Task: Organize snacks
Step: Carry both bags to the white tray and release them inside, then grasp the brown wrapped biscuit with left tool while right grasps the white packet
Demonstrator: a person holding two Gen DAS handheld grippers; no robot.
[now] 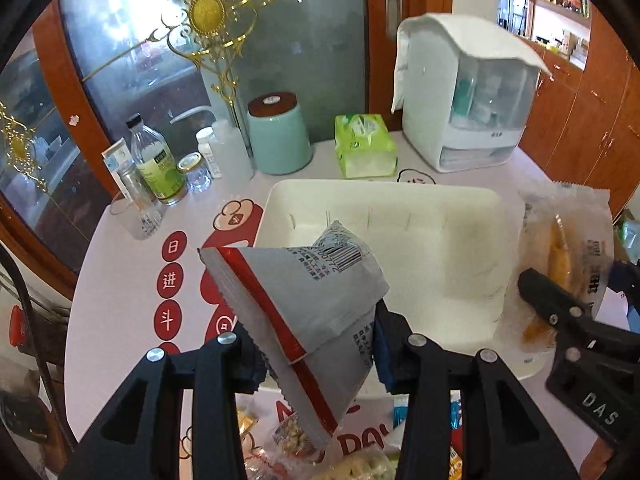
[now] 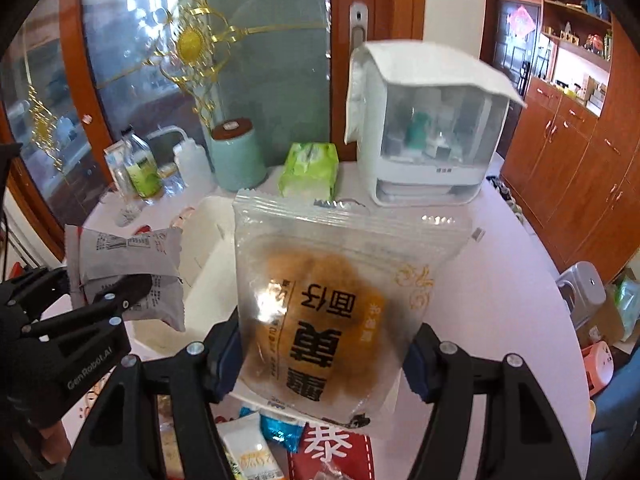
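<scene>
My left gripper (image 1: pixel 316 354) is shut on a grey snack packet with a red stripe (image 1: pixel 308 300), held above the near edge of the white tray (image 1: pixel 460 216). It also shows in the right wrist view (image 2: pixel 128 268). My right gripper (image 2: pixel 320 354) is shut on a clear packet with a brown pastry (image 2: pixel 340 308), held over the tray's right side (image 2: pixel 208 240). The same packet shows in the left wrist view (image 1: pixel 568 256), with the right gripper (image 1: pixel 560 300) at the tray's right edge.
Loose snack packets (image 2: pixel 276 436) lie on the table below the grippers. Behind the tray stand a green tissue pack (image 1: pixel 364 146), a teal canister (image 1: pixel 280 132), bottles and jars (image 1: pixel 156 164) and a white storage box (image 1: pixel 468 100). Wooden cabinets line the right.
</scene>
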